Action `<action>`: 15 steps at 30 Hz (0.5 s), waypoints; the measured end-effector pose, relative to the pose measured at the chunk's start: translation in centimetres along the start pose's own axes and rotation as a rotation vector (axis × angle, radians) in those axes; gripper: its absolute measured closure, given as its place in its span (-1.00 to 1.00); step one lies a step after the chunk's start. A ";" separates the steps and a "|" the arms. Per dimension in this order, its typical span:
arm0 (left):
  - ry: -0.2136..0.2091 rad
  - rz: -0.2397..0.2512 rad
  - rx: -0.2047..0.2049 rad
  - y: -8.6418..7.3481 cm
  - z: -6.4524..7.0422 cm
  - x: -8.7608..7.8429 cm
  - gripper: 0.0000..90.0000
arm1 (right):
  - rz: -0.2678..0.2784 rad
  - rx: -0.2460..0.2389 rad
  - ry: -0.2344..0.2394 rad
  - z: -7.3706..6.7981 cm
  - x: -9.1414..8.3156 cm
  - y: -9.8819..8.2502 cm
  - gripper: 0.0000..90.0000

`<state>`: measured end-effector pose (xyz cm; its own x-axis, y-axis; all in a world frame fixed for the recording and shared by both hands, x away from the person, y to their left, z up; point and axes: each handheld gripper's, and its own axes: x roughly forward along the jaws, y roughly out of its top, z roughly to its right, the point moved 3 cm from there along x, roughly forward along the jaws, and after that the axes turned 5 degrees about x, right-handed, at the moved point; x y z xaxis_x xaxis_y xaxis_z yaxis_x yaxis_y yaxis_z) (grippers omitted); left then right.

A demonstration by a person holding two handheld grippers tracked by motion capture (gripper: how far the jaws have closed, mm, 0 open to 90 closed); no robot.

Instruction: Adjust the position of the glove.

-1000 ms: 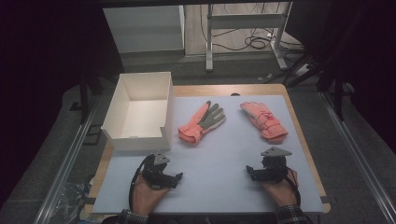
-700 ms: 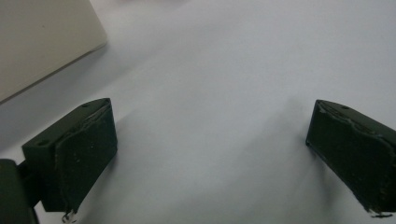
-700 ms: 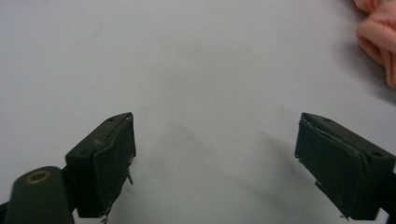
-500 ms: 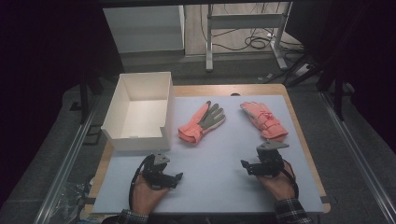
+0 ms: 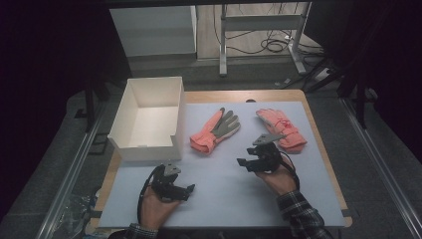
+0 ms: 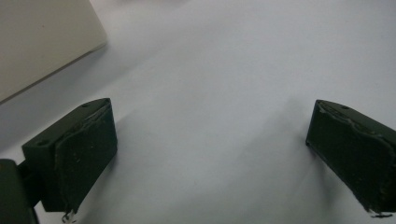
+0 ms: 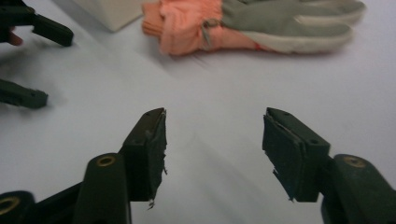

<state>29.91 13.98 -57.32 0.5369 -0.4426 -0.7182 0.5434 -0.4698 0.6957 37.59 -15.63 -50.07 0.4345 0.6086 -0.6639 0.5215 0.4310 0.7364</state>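
White mat (image 5: pixel 224 184): orange glove (image 5: pixel 215 131) lies diagonal, fingertips up-right; right hand-held gripper (image 5: pixel 247 163) half-spread, closing, empty; left hand-held gripper (image 5: pixel 190 189) spread.

free: bare mat (image 5: pixel 224 184) between both grippers | obstacles: box (image 5: pixel 149 119) left, gloves (image 5: pixel 214 130) ahead

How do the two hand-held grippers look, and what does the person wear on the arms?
Both are black. The left hand-held gripper has two blocky jaws with worn, rough pads and a black cable looping from it. The right hand-held gripper carries a grey three-cornered plate on top; its pads are frayed at the edges. The right sleeve is dark plaid.
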 end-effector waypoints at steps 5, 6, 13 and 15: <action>0.000 0.000 0.000 0.0 0.0 0.0 -0.96 | 0.003 -0.024 0.052 -0.9 2.1 2.3 0.20; 0.001 0.000 0.002 0.0 0.0 0.0 -0.96 | 0.003 -0.024 0.052 -0.9 2.1 2.3 0.20; -0.001 0.000 0.001 0.0 0.0 0.0 -0.96 | -0.023 -0.061 0.086 -2.2 5.0 5.1 0.36; -0.001 0.000 0.000 0.0 0.0 0.0 -0.96 | -0.025 -0.066 0.086 -2.4 5.5 5.3 0.36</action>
<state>29.91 13.98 -57.32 0.5367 -0.4434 -0.7179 0.5428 -0.4700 0.6960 40.99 -8.43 -49.47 0.3557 0.6510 -0.6705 0.4806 0.4879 0.7287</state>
